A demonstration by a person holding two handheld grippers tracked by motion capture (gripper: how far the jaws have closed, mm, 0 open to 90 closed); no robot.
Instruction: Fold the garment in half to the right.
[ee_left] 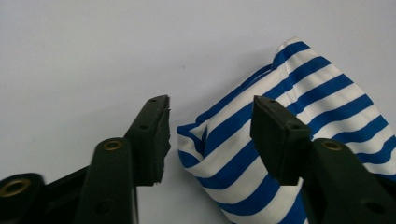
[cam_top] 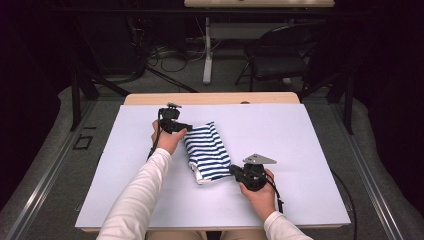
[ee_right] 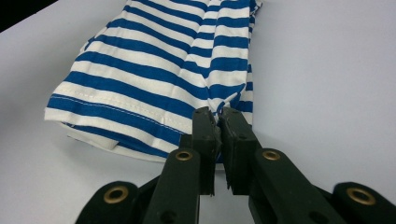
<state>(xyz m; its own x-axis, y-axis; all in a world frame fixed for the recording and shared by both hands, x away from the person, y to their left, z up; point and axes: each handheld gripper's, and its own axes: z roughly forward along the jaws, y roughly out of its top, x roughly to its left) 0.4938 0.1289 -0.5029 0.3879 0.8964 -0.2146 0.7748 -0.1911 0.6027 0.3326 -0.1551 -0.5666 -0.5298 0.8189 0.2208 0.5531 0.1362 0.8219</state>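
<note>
At the middle of a white table [cam_top: 300, 130], a folded blue-and-white striped cloth [cam_top: 207, 151] lies flat, its stripes running across its width and a stitched hem showing at one end in the right gripper view. Beside the cloth's far corner, the left gripper [cam_top: 186, 128] hovers with its jaws spread wide; in the left gripper view the two black jaws stand on either side of a bunched corner of the cloth [ee_left: 261, 140], one just beside its edge and the other over the stripes, neither clamped on it. At the cloth's near corner, the right gripper [cam_top: 233, 170] has its jaws pressed together on a pinch of fabric; the right gripper view shows the tips [ee_right: 220, 116] meeting on a small fold of the cloth [ee_right: 154, 79], which puckers where they bite. A person's left hand [cam_top: 169, 141], in a long white sleeve [cam_top: 140, 195], holds the left gripper beside the cloth, while the right hand [cam_top: 259, 195] holds the right gripper nearer the table's front edge. A grey three-cornered plate [cam_top: 259, 159] sits on top of the right gripper. Beyond the table, well away from the cloth, a dark chair [cam_top: 280, 55] stands on the grey floor.
</note>
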